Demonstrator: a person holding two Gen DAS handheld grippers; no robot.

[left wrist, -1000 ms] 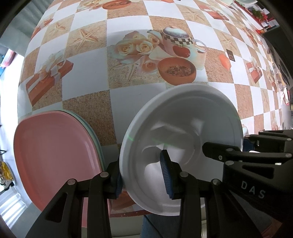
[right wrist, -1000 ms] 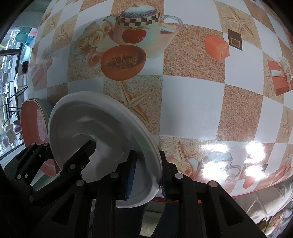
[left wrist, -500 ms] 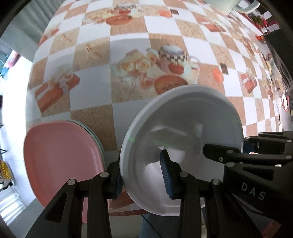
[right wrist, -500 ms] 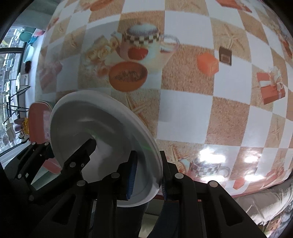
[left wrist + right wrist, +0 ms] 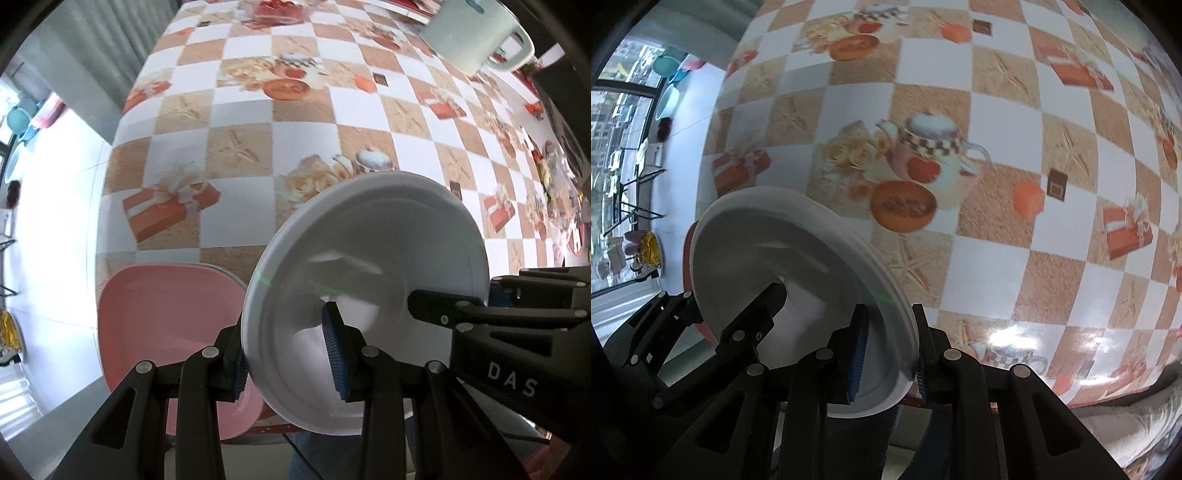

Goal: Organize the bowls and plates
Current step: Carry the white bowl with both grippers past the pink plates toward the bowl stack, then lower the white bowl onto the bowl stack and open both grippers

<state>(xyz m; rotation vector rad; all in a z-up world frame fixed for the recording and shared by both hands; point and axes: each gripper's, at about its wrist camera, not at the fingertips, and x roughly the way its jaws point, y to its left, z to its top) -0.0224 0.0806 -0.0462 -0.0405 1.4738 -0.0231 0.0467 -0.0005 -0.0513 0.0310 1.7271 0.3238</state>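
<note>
Both grippers pinch one white plate (image 5: 369,258): left gripper (image 5: 288,354) lower centre, right gripper (image 5: 886,354) likewise. The plate hides much of the pink plate (image 5: 162,314) stack at lower left.

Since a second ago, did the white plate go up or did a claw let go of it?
Up. Both claws have lifted the white plate higher and away from the checkered tablecloth, so much more of the table shows. Nothing was let go: the left claw and right claw still pinch its rim. The pink plate stays on its stack.
</note>
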